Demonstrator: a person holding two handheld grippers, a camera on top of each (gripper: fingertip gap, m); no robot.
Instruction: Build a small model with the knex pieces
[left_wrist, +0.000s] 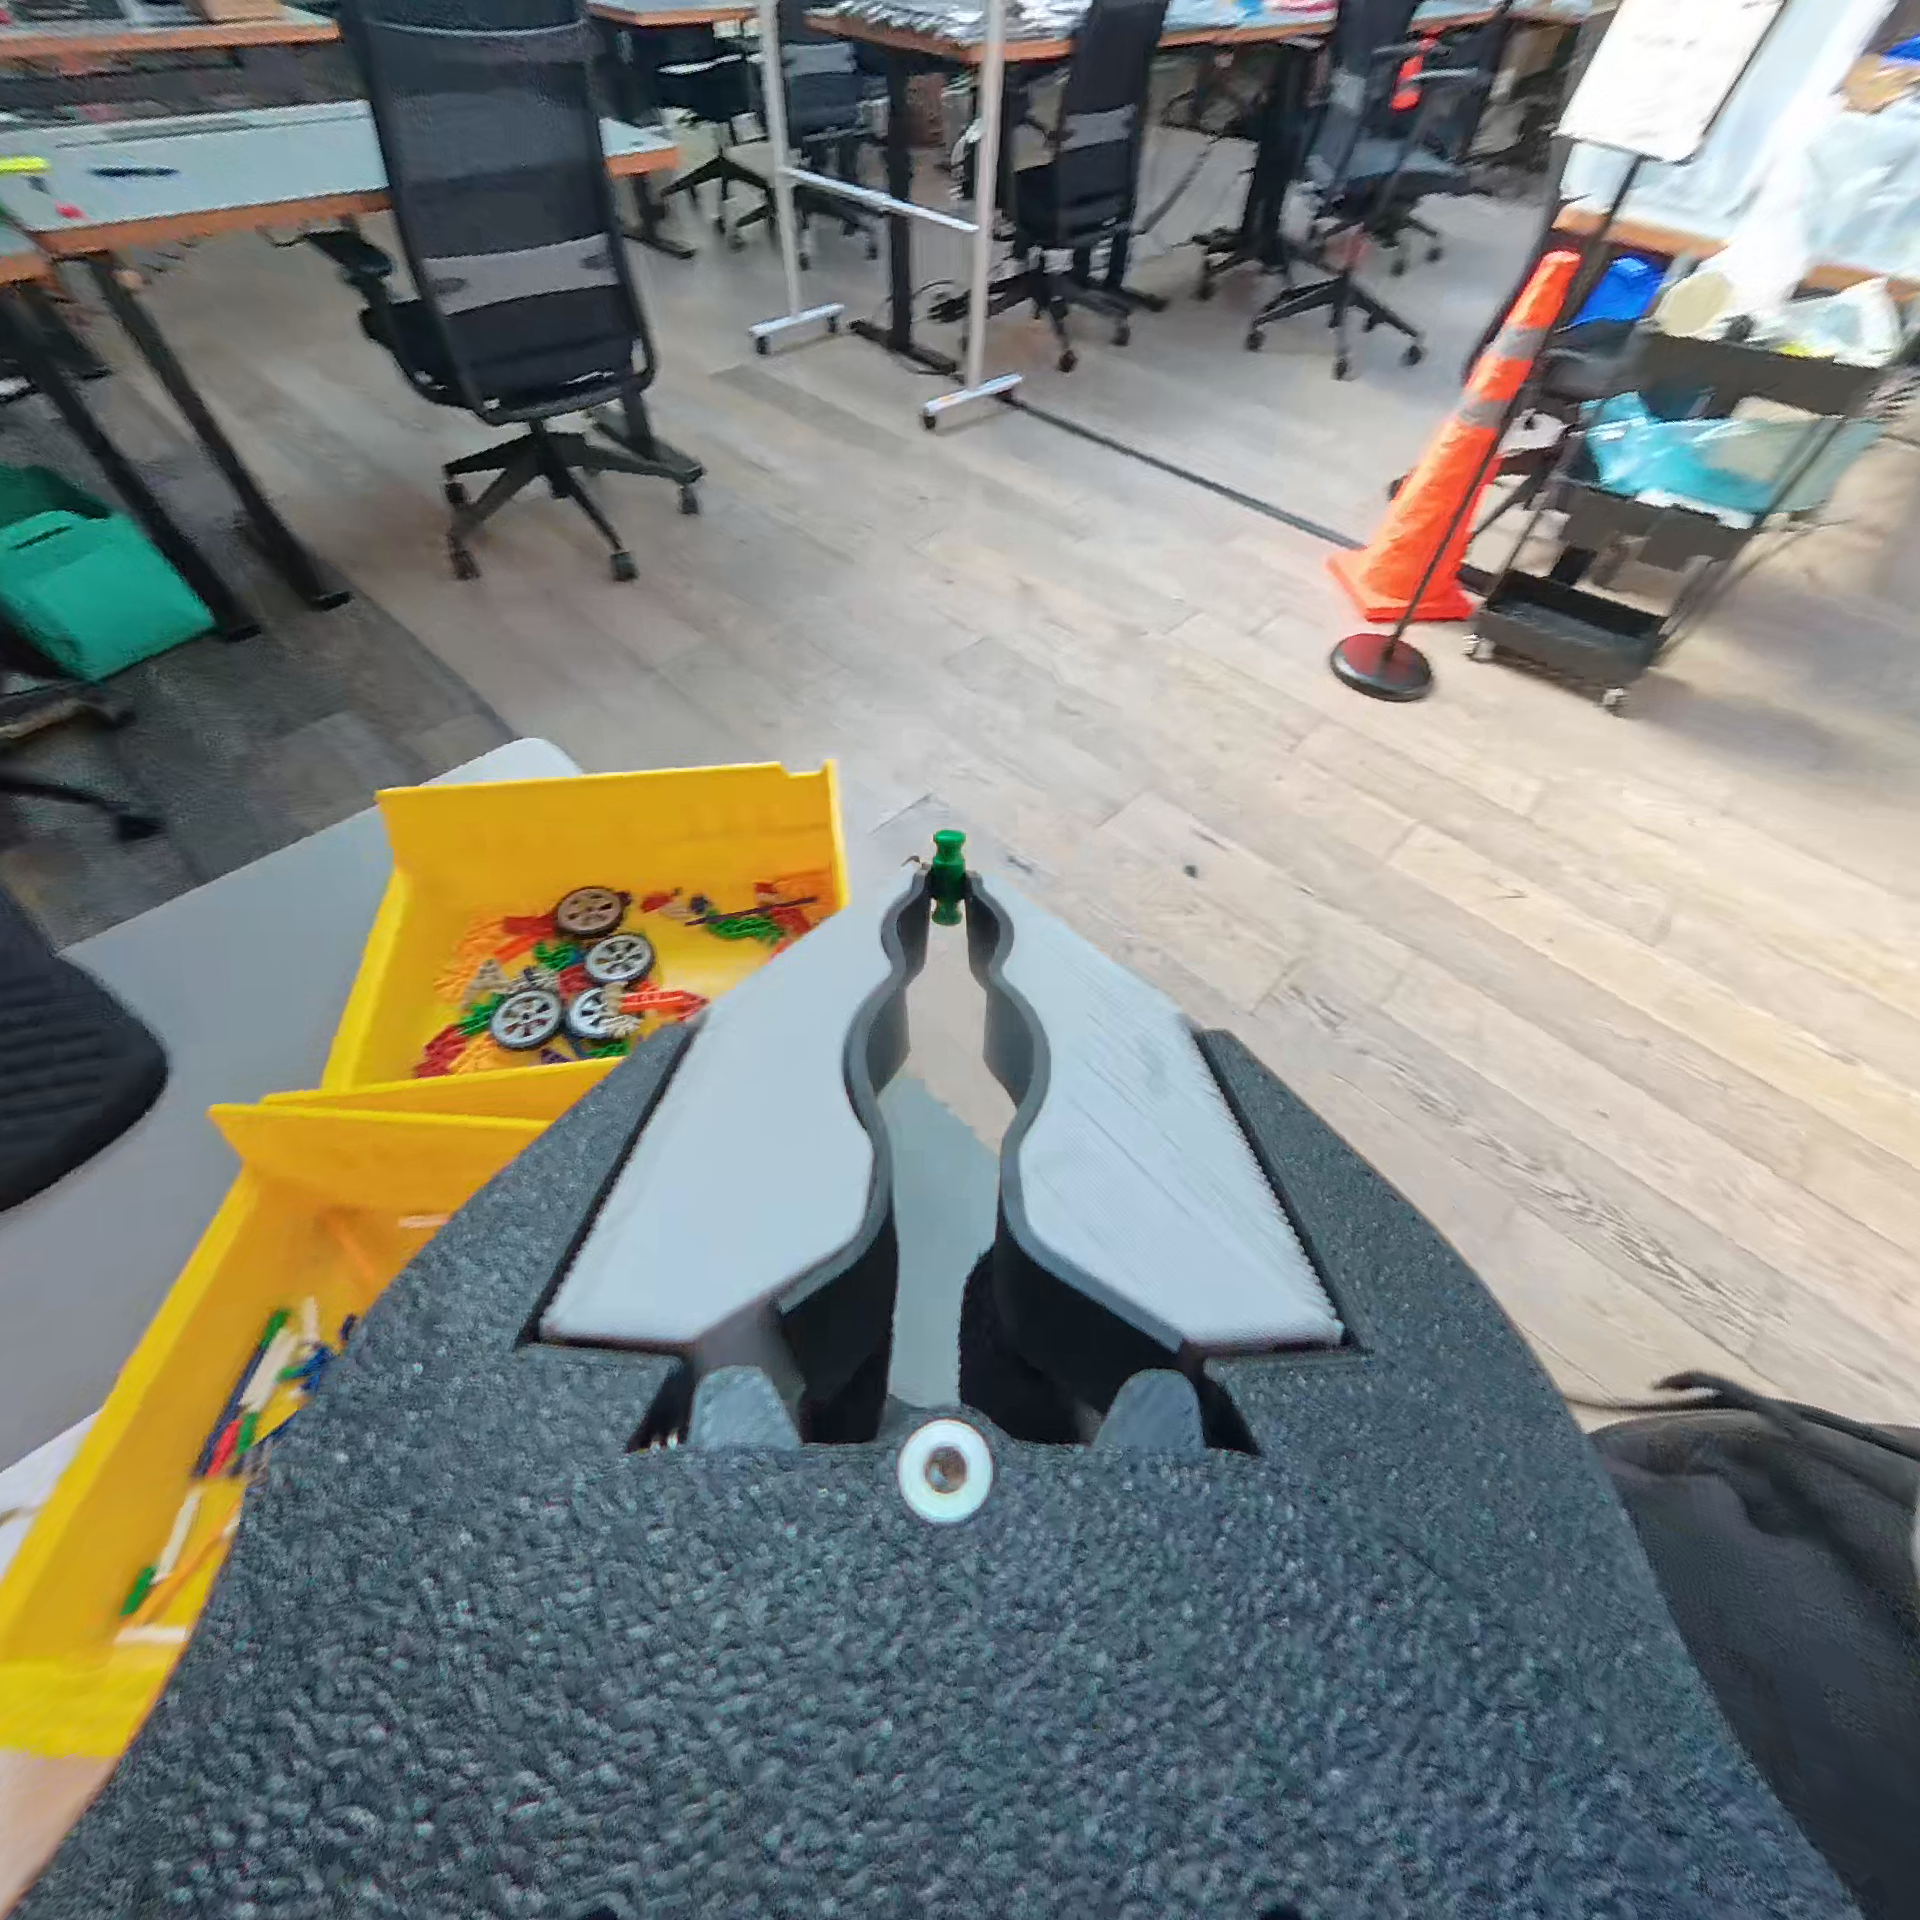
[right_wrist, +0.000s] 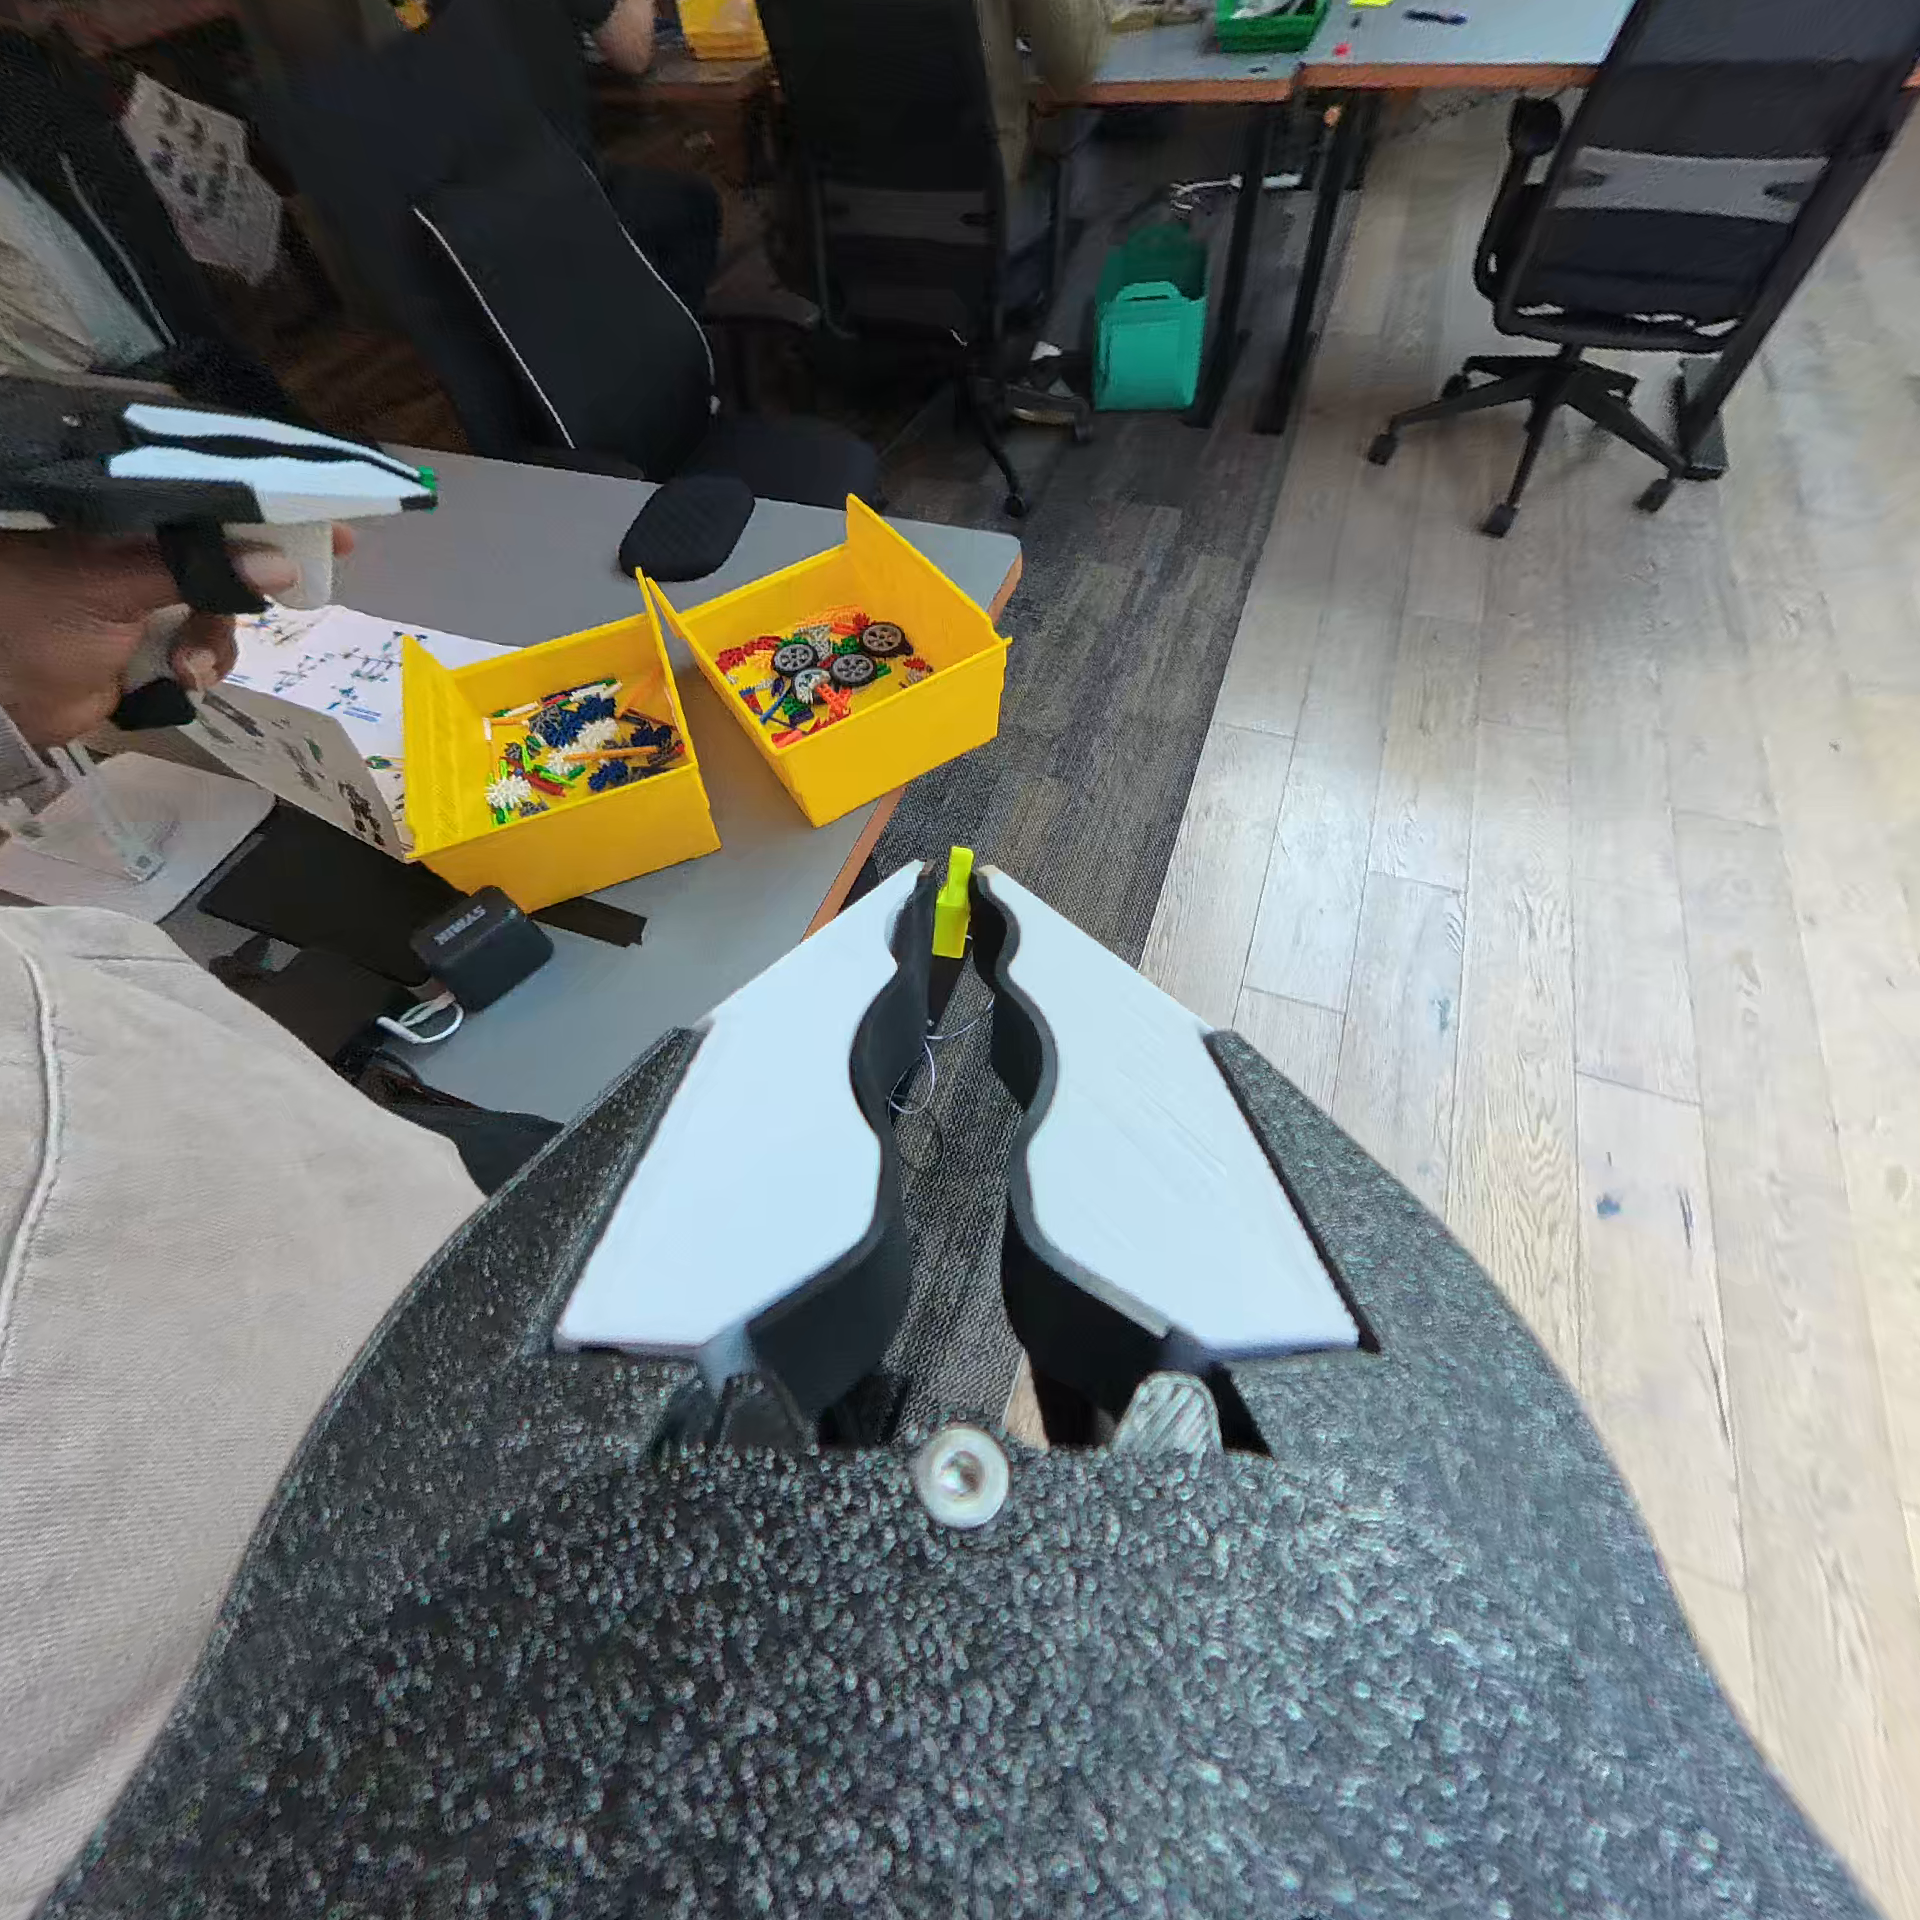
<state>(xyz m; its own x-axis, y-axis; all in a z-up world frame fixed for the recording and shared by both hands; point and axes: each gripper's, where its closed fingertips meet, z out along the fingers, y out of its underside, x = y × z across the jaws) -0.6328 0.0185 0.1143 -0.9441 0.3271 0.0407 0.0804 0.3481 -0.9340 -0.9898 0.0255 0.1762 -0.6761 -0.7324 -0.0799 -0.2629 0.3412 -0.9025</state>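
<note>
The left hand-held gripper was pinched nearly closed on a small green rod piece, held upright right at the fingertips, out past the edge of the desk with wood floor behind it. The right hand-held gripper had the same kind of narrow grip on a little yellow-green connector piece, also hanging in the air just off the desk corner.

So both pieces were already picked up, but they weren't joined; each sat in its own gripper, well apart from the other.

On the desk sat two yellow bins side by side: the far bin had wheels and mixed colourful bits, the near bin had rods and snowflake-style connectors. A printed instruction sheet lay beside the near bin, next to a small black box with a cable.

Hard to tell: how deep either piece sat in the jaws, since only the tips showed. The left view cut off most of the near bin behind the gripper body. In the right view the left gripper showed only side-on at the frame edge, with a hand under it.
</note>
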